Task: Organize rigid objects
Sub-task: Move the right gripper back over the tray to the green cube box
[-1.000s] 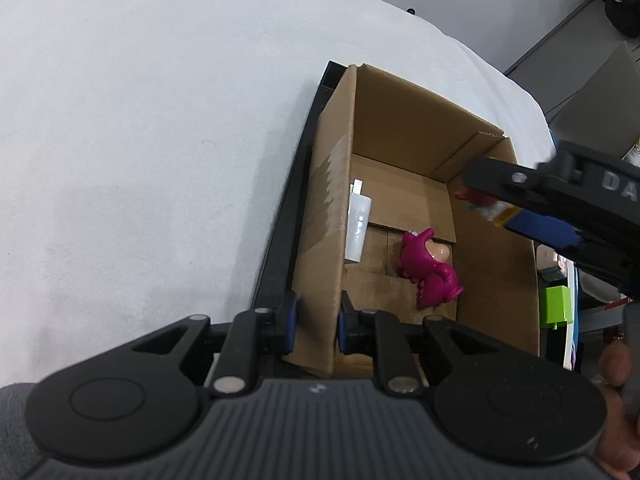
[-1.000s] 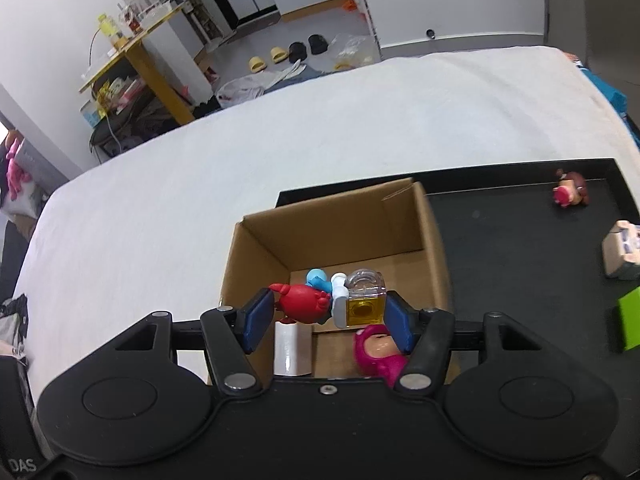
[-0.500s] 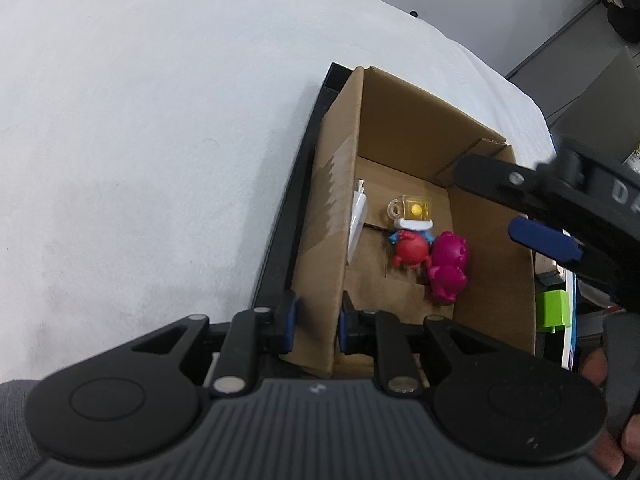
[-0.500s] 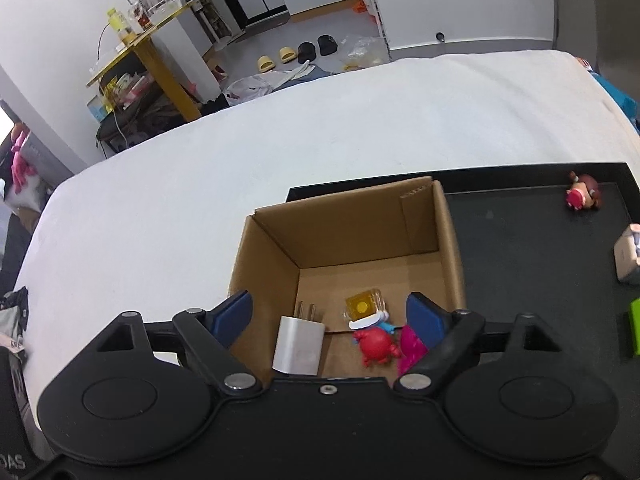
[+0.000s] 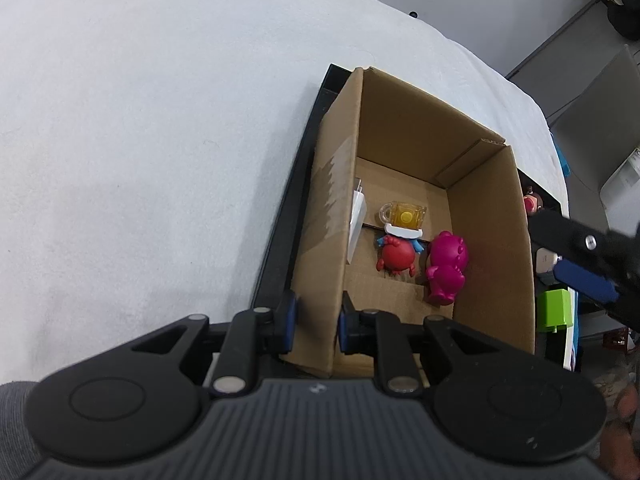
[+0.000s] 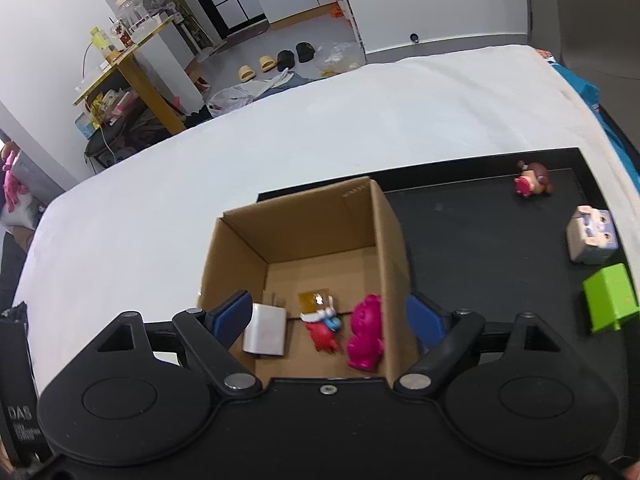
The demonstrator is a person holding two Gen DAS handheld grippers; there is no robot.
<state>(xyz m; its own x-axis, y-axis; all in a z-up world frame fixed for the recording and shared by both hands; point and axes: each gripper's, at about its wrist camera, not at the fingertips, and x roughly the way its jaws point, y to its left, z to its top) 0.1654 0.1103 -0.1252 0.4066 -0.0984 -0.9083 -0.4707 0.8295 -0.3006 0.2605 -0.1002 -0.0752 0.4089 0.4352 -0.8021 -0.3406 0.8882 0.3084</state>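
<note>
Corrugated cardboard box (image 5: pixel 416 128): glossy magenta figure (image 5: pixel 445 267), red figure (image 5: pixel 396 258), smooth white charger (image 6: pixel 266 330).

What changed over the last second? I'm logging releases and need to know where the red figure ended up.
The right gripper let go of the red figure with the yellow mug; it now lies in the cardboard box beside the magenta bear. Its jaws stand wide. The left gripper stayed clamped on the box wall; the white charger stayed put.
</note>
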